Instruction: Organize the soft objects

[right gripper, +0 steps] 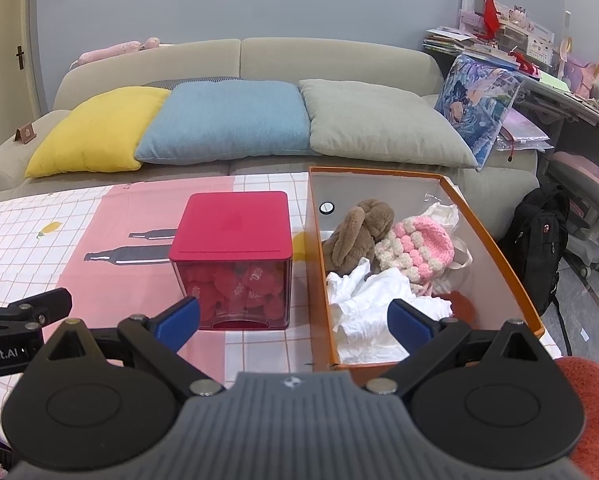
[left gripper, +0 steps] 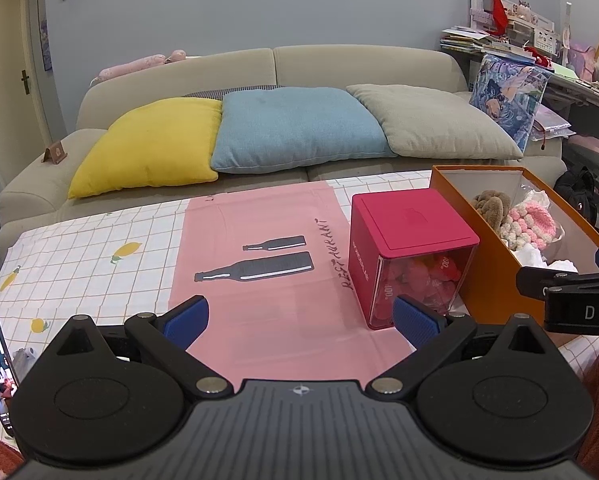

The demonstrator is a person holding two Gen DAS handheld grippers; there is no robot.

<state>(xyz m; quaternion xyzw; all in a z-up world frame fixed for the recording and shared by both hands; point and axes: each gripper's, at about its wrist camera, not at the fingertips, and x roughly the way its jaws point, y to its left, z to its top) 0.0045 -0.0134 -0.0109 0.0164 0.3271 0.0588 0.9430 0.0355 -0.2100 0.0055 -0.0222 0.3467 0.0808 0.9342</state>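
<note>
Nearest the right wrist camera, the right tongs (right gripper: 293,320) hang with their blue pads spread apart and nothing between them, just above the near edge of the worktop (right gripper: 15,220). Directly beyond their right pad stands the orange box (right gripper: 495,240), set along the right edge of the worktop with its open top facing up. This box holds the soft objects: a brown plush toy (right gripper: 359,232) toward the far end, a pink-and-white crocheted piece (right gripper: 419,244) touching it on the right, and crumpled white cloth (right gripper: 363,300) at the near end. A small red item shows near the right wall of the box, too hidden to identify. Judging by this layout, the box serves as the collecting container, and the open top allows items to be lowered in from above. Left of the box, apart from it, stands a red-lidded cube container (right gripper: 231,232) with clear walls; red pieces fill it, and the lid is seated. The left tongs (left gripper: 299,316) are likewise spread apart and empty, hovering over the pink mat (left gripper: 259,232) that covers the middle of the worktop. No loose soft object shows on the mat or the checked cloth, so the sorting appears largely complete. Empty, parted tongs on both sides suit either a fresh pick or a withdrawal.
</note>
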